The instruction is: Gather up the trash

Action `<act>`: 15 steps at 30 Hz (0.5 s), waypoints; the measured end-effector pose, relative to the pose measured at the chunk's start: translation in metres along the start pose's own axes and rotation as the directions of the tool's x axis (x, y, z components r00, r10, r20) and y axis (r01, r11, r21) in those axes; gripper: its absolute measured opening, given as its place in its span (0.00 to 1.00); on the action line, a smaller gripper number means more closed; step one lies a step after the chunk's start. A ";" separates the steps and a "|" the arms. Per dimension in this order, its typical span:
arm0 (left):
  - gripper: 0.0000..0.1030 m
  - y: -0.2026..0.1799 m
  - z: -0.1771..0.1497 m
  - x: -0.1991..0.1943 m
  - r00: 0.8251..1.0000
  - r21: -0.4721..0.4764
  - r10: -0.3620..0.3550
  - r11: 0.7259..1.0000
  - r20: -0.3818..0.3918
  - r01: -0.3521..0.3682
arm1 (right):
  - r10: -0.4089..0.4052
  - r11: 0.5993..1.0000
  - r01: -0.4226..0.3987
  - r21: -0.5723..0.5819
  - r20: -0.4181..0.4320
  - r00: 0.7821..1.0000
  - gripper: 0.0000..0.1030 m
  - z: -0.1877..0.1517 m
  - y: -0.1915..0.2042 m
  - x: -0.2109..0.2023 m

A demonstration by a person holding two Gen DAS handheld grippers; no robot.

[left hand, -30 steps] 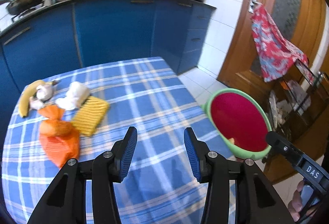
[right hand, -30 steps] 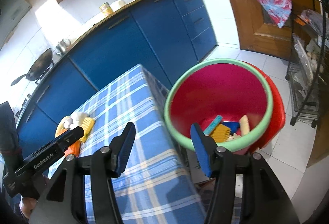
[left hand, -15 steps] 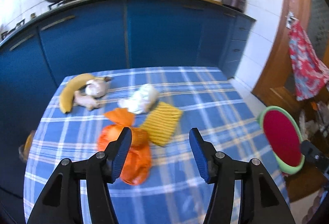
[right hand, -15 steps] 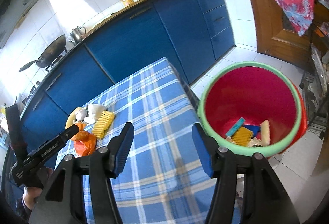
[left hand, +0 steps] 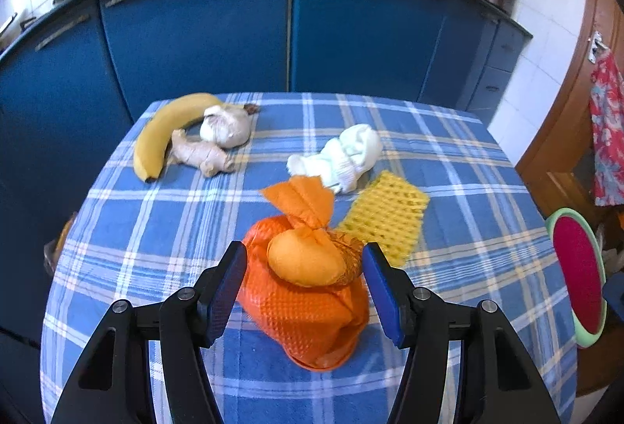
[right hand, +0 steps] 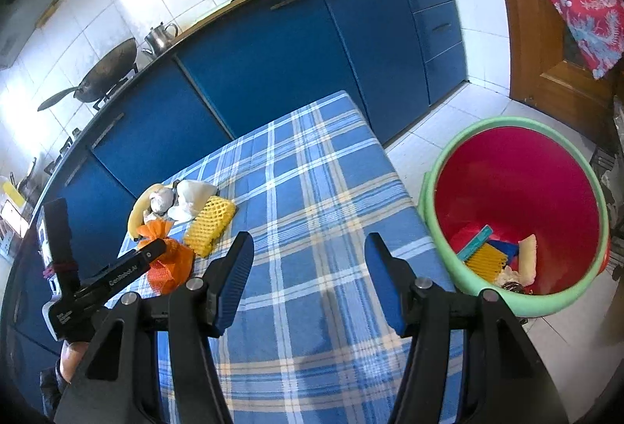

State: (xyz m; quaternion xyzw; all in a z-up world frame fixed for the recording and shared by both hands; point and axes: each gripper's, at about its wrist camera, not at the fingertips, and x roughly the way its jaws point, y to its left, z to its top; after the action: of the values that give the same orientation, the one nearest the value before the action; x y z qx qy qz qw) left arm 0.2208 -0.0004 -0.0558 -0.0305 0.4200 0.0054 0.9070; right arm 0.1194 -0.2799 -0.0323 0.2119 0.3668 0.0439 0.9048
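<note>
Two grippers stand over a checked table (left hand: 163,229). The left gripper (left hand: 304,280) has just been opening its jaws and now straddles an orange mesh bag (left hand: 308,291), a pad on either side of it, neither visibly pressing. Just beyond the bag lie a yellow foam net (left hand: 384,215) and a white wad (left hand: 343,157); farther off, a banana (left hand: 163,131), ginger (left hand: 201,155) and garlic (left hand: 226,126). The right gripper (right hand: 308,276) hangs half open over bare cloth, holding nothing. A red bin (right hand: 518,190) with a green rim stands on the floor beside the table, scraps in its bottom.
</note>
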 end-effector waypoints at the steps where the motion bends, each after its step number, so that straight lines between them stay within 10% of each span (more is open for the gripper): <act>1: 0.61 0.001 0.000 0.001 1.000 -0.003 -0.003 1.000 -0.001 0.003 | 0.001 1.000 -0.001 -0.003 -0.003 1.000 0.59 0.000 0.001 0.002; 7: 0.58 0.007 -0.003 0.006 1.000 -0.008 -0.030 1.000 0.002 0.030 | 0.009 1.000 -0.010 -0.024 -0.029 1.000 0.59 0.001 0.010 0.016; 15: 0.27 0.022 -0.006 0.003 0.993 -0.060 -0.117 0.991 0.006 0.117 | 0.019 0.998 -0.022 -0.058 -0.064 0.998 0.59 0.001 0.028 0.034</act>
State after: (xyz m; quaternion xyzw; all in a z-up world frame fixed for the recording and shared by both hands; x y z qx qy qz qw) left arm 0.2170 0.0209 -0.0634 -0.0825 0.4162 -0.0349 0.9049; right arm 0.1466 -0.2470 -0.0423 0.1876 0.3916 0.0706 0.8981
